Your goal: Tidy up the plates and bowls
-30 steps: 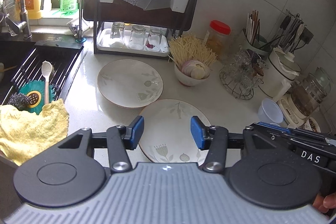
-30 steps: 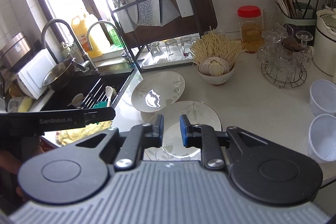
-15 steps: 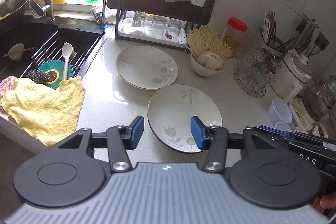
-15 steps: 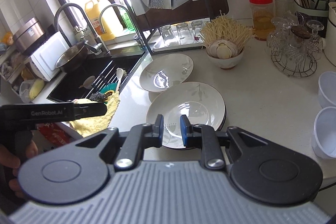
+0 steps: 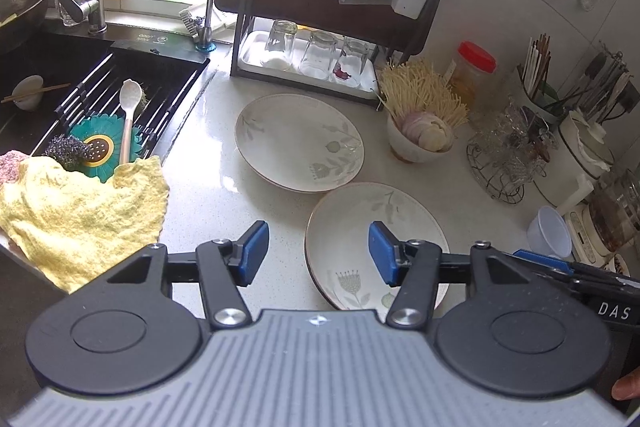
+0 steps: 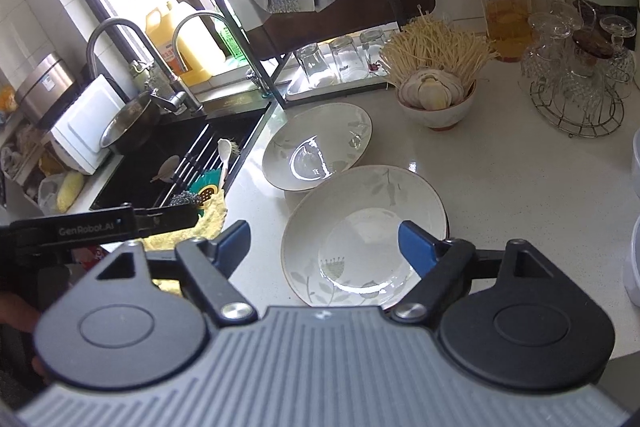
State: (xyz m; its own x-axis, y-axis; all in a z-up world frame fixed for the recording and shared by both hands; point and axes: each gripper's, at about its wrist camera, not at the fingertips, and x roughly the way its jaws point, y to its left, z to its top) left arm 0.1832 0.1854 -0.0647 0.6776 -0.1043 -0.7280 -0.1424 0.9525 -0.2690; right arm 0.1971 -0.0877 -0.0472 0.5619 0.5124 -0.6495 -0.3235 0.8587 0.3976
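Left gripper [image 5: 318, 253]: fingers moderately wide and opening, nothing between the pads; they hover over the left rim of the near plate [image 5: 360, 223], lower centre of the left wrist frame.

Right gripper [image 6: 322, 249]: fingers wide and opening, nothing pressed; the near plate [image 6: 372, 211] lies below and between them, lower centre of the right wrist frame.

The far plate [image 5: 298, 143] lies on the white tabletop [image 5: 208, 195] at frame centre, just beside the near plate; whether the rims touch or overlap cannot be told.

A bowl [image 5: 416, 151] filled with sliced onion and noodles stands right of the far plate. A second small bowl [image 5: 27, 91] with chopsticks sits in the sink [image 5: 48, 67], left edge. A yellow cloth [image 5: 76, 211] drapes over the sink's edge, lower left.
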